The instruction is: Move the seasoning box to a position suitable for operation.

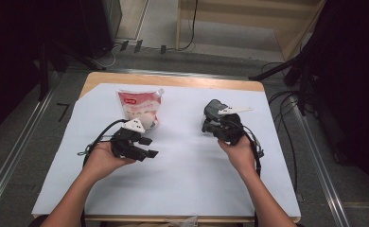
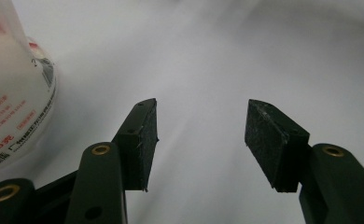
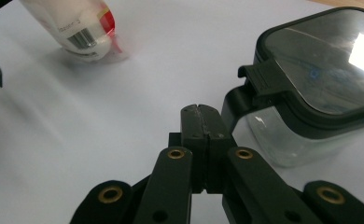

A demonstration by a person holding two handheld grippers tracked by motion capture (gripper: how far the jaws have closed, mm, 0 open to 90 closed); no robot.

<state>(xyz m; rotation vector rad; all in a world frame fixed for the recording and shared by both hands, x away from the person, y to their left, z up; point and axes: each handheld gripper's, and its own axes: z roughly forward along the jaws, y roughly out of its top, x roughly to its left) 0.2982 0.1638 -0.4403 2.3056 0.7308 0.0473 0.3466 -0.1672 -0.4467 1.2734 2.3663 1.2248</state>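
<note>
A clear box with a dark lid (image 1: 214, 109) (image 3: 318, 65) stands right of centre on the white sheet. My right gripper (image 1: 207, 126) (image 3: 202, 116) is shut with nothing between its jaws, its tip just beside the lid's side latch (image 3: 257, 77). A white and red pouch (image 1: 137, 109) (image 2: 12, 102) (image 3: 77, 23) lies at the left rear of the sheet. My left gripper (image 1: 150, 147) (image 2: 201, 140) is open and empty just in front of the pouch, low over bare sheet, pointing right.
The white sheet (image 1: 182, 179) covers most of the wooden table (image 1: 173, 79). Cables trail from both grippers. Dark stands and a floor rail flank the table on each side.
</note>
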